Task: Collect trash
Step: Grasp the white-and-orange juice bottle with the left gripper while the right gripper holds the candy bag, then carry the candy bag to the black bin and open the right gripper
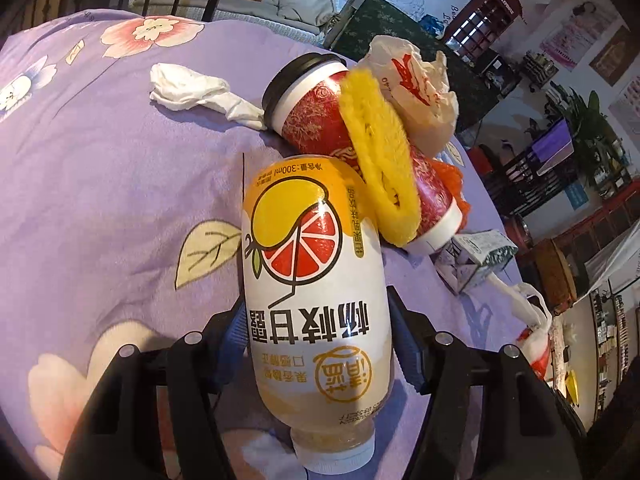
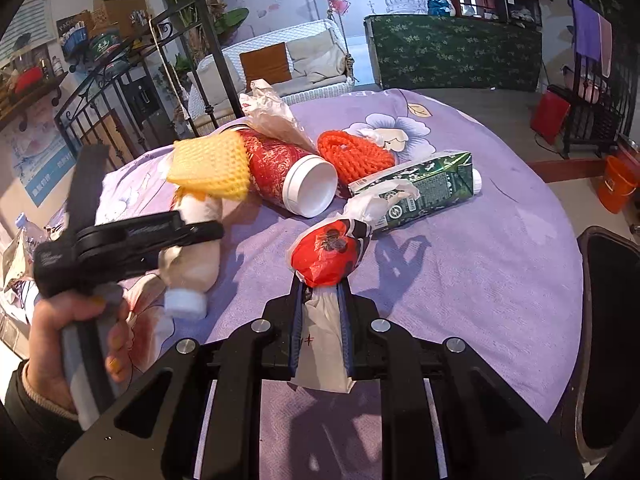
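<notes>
Yellow-and-white plastic drink bottle: its white cap is cut by the left wrist view's bottom edge at six o'clock; blue finger pads hide its flanks.
Red paper cup with black lid: its middle is hidden behind the yellow foam fruit net.
Orange knitted net: only a sliver shows, at three o'clock of the cup.
Green drink carton: small print too fine to read.
Red-and-white plastic bag: its tail is hidden between the right gripper's fingers.

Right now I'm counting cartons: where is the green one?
Right wrist view, right of centre: the green carton lies on the purple cloth, beside the orange net.
</notes>
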Demonstrator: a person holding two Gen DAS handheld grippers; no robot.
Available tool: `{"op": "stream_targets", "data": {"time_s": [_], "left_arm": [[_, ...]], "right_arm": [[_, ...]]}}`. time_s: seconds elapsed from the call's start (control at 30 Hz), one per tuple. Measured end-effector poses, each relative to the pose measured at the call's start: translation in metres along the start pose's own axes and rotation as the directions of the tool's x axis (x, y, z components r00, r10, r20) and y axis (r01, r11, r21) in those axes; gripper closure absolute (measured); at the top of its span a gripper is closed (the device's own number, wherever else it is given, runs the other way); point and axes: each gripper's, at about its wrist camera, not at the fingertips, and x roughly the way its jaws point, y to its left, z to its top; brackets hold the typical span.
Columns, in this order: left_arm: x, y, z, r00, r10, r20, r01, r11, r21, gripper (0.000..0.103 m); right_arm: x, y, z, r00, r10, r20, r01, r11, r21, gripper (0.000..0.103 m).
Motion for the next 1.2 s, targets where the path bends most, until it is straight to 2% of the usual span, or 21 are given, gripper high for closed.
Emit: {"op": "stream_targets", "data": {"time_s": [0.27, 0.5, 0.93, 1.2], "left_arm": [[-0.026, -0.012, -0.032, 0.999, -0.039, 0.023, 0.038, 0.998, 0.047, 0.041], [-0.042, -0.04, -0.041, 0.995, -0.073, 0.067, 0.066, 0.992, 0.103, 0.043], [-0.04, -0.088, -0.056, 0.986, -0.16, 0.055, 0.145, 0.966, 0.214, 0.043], [-0.024, -0.113, -0.054, 0.98, -0.199, 0.028, 0.184, 0.943, 0.276, 0.043]], "right_arm": [[-0.005, -0.005, -0.005, 1.0, -0.015, 0.001, 0.015, 1.0, 0.009, 0.086], [-0.01, -0.007, -0.008, 1.0, -0.019, 0.009, 0.019, 1.0, 0.006, 0.086], [-0.029, -0.03, -0.016, 0.998, -0.054, 0.034, 0.053, 0.998, 0.031, 0.086], [-0.047, -0.061, -0.02, 0.991, -0.122, 0.058, 0.118, 0.99, 0.071, 0.086]]}}
